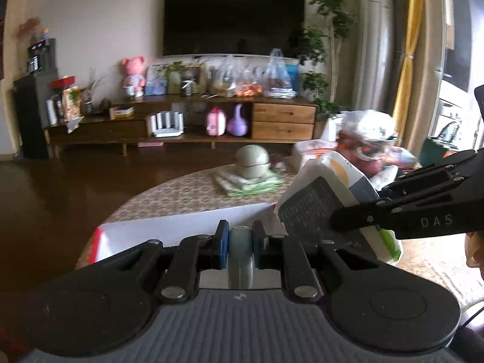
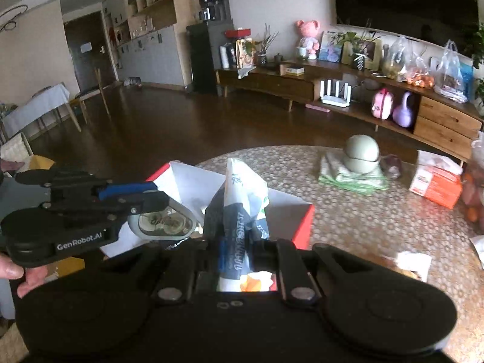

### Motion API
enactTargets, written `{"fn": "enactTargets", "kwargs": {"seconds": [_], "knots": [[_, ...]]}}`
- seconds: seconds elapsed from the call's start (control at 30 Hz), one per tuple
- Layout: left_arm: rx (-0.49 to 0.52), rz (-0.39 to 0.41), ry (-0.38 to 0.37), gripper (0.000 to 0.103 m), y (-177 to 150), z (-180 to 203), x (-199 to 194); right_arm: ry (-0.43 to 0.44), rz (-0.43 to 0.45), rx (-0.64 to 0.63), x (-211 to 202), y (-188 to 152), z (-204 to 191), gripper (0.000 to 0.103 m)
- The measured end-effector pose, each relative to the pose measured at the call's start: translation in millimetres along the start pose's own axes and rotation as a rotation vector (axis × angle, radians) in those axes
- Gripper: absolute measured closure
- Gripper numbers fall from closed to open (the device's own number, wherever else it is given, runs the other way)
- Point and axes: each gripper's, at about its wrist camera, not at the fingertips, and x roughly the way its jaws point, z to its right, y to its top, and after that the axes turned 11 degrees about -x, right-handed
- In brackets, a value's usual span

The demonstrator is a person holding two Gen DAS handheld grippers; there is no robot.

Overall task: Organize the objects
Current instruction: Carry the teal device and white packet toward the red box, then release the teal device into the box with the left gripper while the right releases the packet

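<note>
The left gripper (image 1: 240, 243) is pinched on the rim of a clear tub (image 2: 161, 223), seen edge-on between its pads; the right gripper (image 2: 239, 257) is clamped on a crumpled packet (image 2: 242, 199). Both items are held above a white box with red sides (image 2: 299, 220), which sits on the patterned round table (image 2: 348, 227) at its near edge.

The tub's long axis is carried roughly level, its free end pointing away from the left gripper toward the packet. The packet's long axis runs away from the right gripper and upward, its pinched top pointing toward the far side of the table.

Several slips can be foreseen — the tub is gripped only by a thin edge, so it could pivot or drop out if tilted. The packet is soft, and could sag or slide through the pads. The two loads are held just beside one another, so a knock between them is likely if either is swung. A careless release could land an item on the box wall and tip it off the table edge.
</note>
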Motion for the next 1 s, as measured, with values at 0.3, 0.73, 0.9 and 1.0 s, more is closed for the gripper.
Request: {"fn": "enactTargets", "kwargs": {"seconds": [0.3, 0.73, 0.9, 1.0], "knots": [[-0.099, -0.01, 0.074, 0.088, -8, -56, 17, -0.003, -0.105, -0.007, 61, 0, -17, 0.09], [-0.159, -0.06, 0.126, 0.088, -22, -93, 52, 0.03, -0.2, -0.005, 105, -12, -25, 0.089], [-0.147, -0.093, 0.132, 0.088, -28, -93, 63, 0.022, -0.225, -0.015, 113, -16, -28, 0.087], [-0.134, -0.118, 0.141, 0.088, -32, -92, 69, 0.02, -0.226, -0.017, 113, -17, -29, 0.084]]}}
